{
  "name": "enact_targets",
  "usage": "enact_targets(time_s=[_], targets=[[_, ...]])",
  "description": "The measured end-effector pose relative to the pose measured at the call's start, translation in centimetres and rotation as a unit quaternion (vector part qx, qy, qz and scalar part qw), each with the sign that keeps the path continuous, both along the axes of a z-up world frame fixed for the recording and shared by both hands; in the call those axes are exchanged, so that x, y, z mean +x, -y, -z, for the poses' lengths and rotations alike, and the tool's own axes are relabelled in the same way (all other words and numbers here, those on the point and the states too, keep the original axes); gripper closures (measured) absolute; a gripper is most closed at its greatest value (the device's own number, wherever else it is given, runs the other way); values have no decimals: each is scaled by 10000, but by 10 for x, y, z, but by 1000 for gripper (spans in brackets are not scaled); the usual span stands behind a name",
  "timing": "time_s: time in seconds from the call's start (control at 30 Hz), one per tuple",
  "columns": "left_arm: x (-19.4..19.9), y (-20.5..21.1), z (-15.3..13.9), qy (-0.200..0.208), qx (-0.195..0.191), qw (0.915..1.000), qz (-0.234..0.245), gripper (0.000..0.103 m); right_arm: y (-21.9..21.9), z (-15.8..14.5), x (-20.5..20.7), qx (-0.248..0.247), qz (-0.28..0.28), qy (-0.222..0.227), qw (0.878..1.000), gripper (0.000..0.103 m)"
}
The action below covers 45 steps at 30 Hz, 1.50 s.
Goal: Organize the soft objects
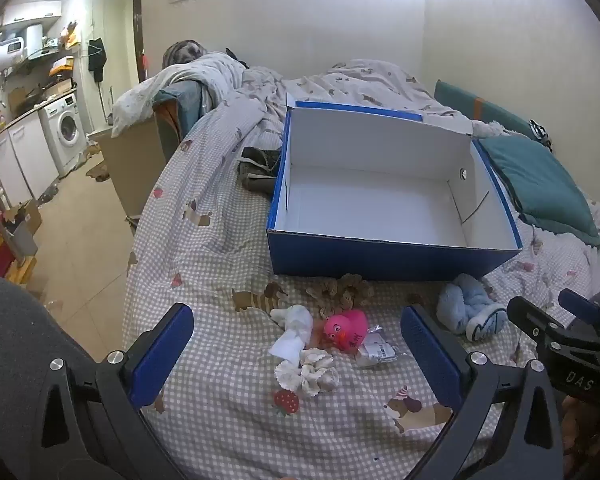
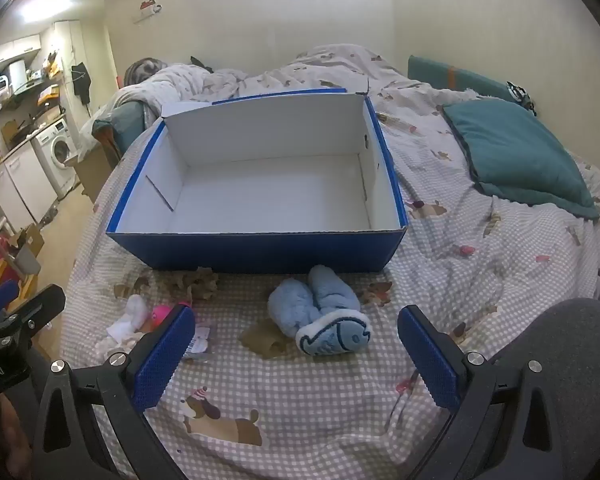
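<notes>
A bed (image 1: 220, 420) in checked, dog-printed cotton carries a blue cardboard box (image 1: 392, 252), white inside with nothing in it. A teal pillow (image 2: 520, 156) lies to its right. Near the box sit fluffy pale-blue socks (image 2: 320, 316), a brown scrunchie (image 1: 340, 292), a pink rubber duck (image 1: 346, 330), a white sock (image 1: 294, 332) and a cream scrunchie (image 1: 308, 372). The left tool (image 1: 298, 356) and right tool (image 2: 296, 360) are both spread wide, holding nothing.

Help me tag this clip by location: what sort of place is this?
Probably a small studio flat: a bed with a checked dog-print sheet and a teal pillow fills the view, while a white front-loading washing machine under a cluttered kitchen counter stands in the same room.
</notes>
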<state>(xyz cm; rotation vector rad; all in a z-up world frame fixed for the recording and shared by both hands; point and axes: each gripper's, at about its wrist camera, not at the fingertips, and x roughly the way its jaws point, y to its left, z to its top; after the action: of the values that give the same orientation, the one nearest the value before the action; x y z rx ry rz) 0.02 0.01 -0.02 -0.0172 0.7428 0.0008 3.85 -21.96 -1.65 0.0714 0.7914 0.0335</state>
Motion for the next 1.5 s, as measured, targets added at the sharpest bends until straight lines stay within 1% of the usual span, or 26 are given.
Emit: enact_targets(time_s=[1.5], targets=[[-1, 1, 3, 24, -51, 10000, 0, 0, -2, 3, 1, -51, -9, -21, 10000, 0]])
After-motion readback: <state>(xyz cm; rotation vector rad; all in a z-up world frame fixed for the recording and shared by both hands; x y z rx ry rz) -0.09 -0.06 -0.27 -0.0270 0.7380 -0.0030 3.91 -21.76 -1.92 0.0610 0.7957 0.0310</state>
